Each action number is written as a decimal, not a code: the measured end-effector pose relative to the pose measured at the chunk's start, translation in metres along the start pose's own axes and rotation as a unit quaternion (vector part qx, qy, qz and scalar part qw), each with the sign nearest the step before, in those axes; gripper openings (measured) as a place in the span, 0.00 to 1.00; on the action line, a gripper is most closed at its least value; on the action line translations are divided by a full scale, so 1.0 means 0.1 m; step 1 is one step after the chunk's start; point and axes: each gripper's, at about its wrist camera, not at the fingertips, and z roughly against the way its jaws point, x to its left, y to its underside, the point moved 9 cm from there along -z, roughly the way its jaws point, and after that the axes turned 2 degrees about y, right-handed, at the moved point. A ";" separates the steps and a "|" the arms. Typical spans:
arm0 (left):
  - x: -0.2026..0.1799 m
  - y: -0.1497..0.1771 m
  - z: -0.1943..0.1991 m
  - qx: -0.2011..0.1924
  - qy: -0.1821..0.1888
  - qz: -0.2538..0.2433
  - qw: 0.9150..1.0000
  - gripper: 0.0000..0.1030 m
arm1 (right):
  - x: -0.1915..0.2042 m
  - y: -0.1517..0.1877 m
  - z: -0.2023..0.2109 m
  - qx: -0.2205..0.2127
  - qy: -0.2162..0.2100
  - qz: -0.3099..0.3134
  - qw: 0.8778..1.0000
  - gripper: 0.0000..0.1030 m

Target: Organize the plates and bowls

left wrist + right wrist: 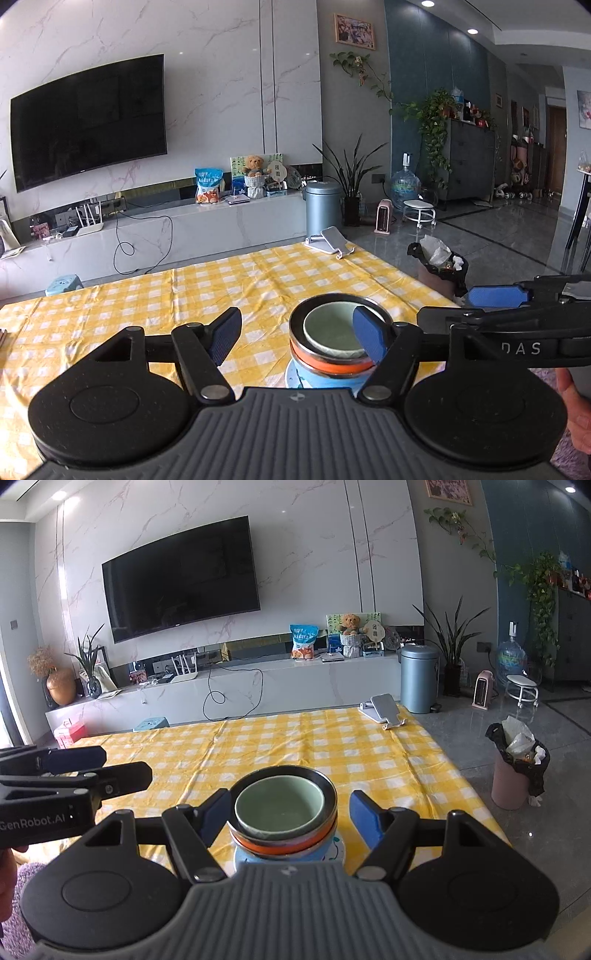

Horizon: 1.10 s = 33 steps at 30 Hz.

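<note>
A stack of dishes (284, 812) stands near the front of the yellow checked tablecloth (258, 746). A pale green bowl (279, 806) sits in a metal-rimmed bowl, over an orange one, on a light blue plate (334, 849). My right gripper (288, 819) is open, with one blue pad on each side of the stack and small gaps showing. My left gripper (297, 338) is open and empty. Its right finger (369, 336) overlaps the stack (332, 332) in the picture. Each gripper shows in the other's view, the left gripper (110, 766) and the right gripper (476, 306).
A phone stand (384, 710) sits at the table's far right corner. A pink bin with a black bag (517, 771) stands on the floor past the table's right edge. Beyond the table are a blue stool (64, 284) and a TV console (258, 686). A hand (576, 406) shows at the lower right.
</note>
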 end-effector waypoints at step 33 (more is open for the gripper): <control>-0.09 0.94 -0.24 0.100 -0.061 -0.030 0.993 0.86 | -0.08 0.85 -0.22 -0.012 0.035 0.026 0.999 0.74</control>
